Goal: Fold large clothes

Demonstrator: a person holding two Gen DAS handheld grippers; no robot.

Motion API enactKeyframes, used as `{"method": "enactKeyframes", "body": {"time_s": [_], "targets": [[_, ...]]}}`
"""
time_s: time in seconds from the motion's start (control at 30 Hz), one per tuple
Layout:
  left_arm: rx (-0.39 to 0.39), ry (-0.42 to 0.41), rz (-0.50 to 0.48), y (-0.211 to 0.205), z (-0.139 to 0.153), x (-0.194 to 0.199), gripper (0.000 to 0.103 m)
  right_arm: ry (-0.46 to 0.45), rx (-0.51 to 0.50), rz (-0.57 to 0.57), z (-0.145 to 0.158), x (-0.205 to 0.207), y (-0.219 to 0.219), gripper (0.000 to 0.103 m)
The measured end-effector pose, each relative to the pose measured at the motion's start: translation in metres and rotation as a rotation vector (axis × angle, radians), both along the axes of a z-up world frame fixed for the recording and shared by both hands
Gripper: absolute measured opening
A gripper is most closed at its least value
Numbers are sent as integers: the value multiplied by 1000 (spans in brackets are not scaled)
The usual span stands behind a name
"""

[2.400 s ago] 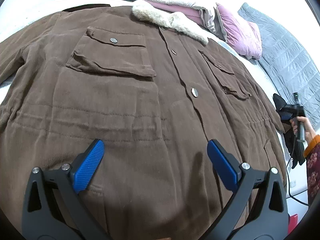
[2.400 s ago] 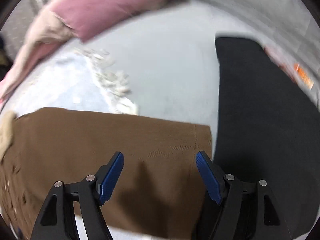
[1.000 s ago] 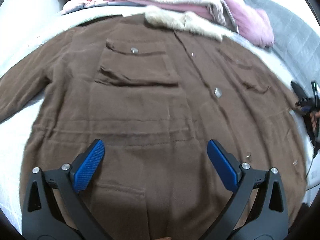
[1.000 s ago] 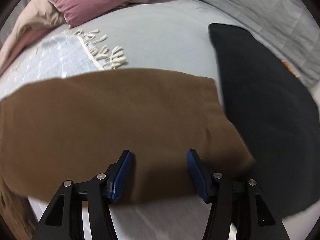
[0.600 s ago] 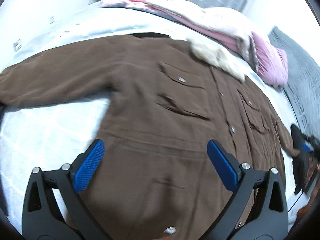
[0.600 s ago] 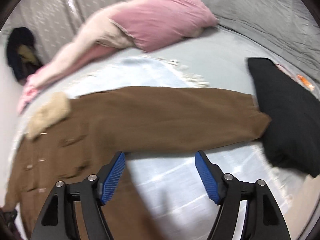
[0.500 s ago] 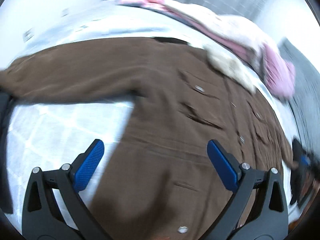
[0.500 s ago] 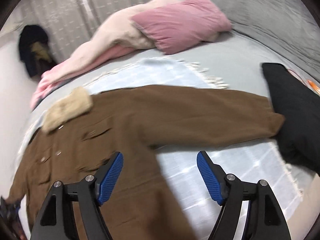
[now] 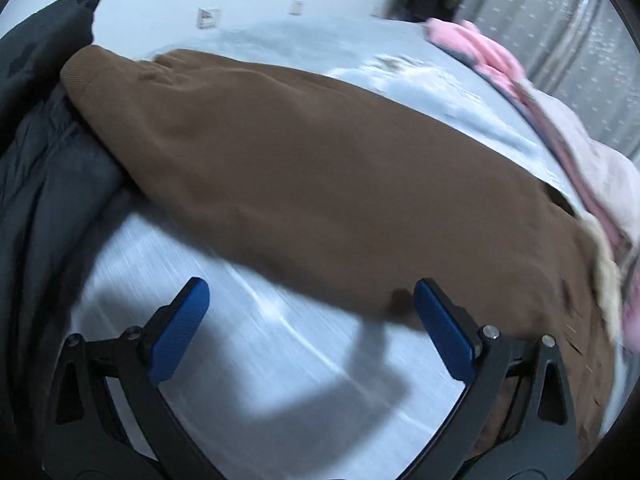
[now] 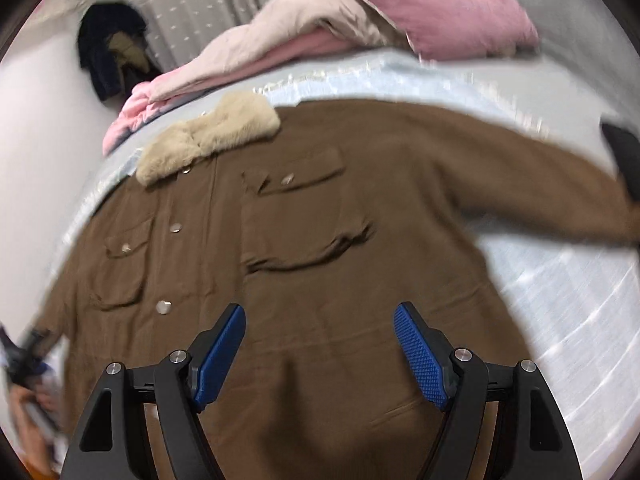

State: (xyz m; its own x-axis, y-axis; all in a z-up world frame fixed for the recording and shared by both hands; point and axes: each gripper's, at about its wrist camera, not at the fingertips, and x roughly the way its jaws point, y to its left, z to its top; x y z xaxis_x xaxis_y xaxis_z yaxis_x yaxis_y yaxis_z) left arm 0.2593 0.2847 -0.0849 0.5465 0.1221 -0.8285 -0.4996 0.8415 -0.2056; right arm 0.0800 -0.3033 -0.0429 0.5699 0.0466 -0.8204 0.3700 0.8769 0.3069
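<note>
A large brown coat (image 10: 304, 248) with a cream fur collar (image 10: 212, 136) lies front up and spread flat on a pale blue bedspread (image 10: 560, 288). My right gripper (image 10: 320, 354) is open and empty above the coat's lower front. My left gripper (image 9: 312, 328) is open and empty above the bedspread (image 9: 280, 360), just below the coat's outstretched sleeve (image 9: 304, 168). The sleeve's cuff (image 9: 80, 72) rests against a dark garment. The other sleeve (image 10: 552, 184) reaches out to the right in the right wrist view.
A dark puffy jacket (image 9: 36, 184) lies at the left beside the cuff. Pink and cream bedding (image 10: 360, 20) is piled behind the collar. A dark garment (image 10: 112, 48) hangs by the curtain. Another dark item (image 10: 620, 152) lies at the far right.
My left gripper has swung left from the coat's body to its sleeve. My right gripper released the right sleeve cuff, opened, and pulled back over the coat's body.
</note>
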Motion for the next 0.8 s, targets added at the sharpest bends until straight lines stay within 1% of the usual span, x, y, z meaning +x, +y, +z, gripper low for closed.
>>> {"method": "enactKeyframes", "body": {"time_s": [0.03,0.07,0.13,0.2,0.23,0.27,0.33,0.37,0.4,0.43,0.53,0.57,0.6,0.67,0.77,0.8], "targets": [[31,-28,14,8,1,3,101,15,47,9,-6,2,3,78],[49,-42,27,13,3,4,100,24,65,18,-9,4,4,78],[57,-64,70,27,6,11,95,23,60,25,-11,7,8,78],[45,-94,137,43,9,16,84,26,25,14,-11,10,9,78],[46,-100,167,51,11,19,70,26,15,8,-11,11,10,78],[49,-98,192,54,13,22,63,26,8,1,-11,13,9,78],[64,-91,240,67,20,25,19,28,13,-8,-12,14,7,78],[66,-90,249,71,23,26,9,28,19,-11,-13,14,5,78],[51,-103,248,75,30,26,8,27,26,-12,-14,14,4,78],[34,-154,242,78,45,25,7,25,30,-14,-14,13,3,78],[99,-274,206,64,89,23,6,15,16,-25,-10,9,-1,78],[114,-298,195,58,99,23,6,13,8,-28,-9,8,-3,78],[130,-346,168,47,119,22,6,11,-1,-31,-8,7,-3,78],[143,-416,111,29,147,16,6,9,-8,-36,-8,7,-5,78],[158,-498,22,-2,179,15,5,4,12,-42,-8,7,-8,78],[157,-532,-29,-21,193,14,5,-1,21,-46,-8,7,-9,78]]}}
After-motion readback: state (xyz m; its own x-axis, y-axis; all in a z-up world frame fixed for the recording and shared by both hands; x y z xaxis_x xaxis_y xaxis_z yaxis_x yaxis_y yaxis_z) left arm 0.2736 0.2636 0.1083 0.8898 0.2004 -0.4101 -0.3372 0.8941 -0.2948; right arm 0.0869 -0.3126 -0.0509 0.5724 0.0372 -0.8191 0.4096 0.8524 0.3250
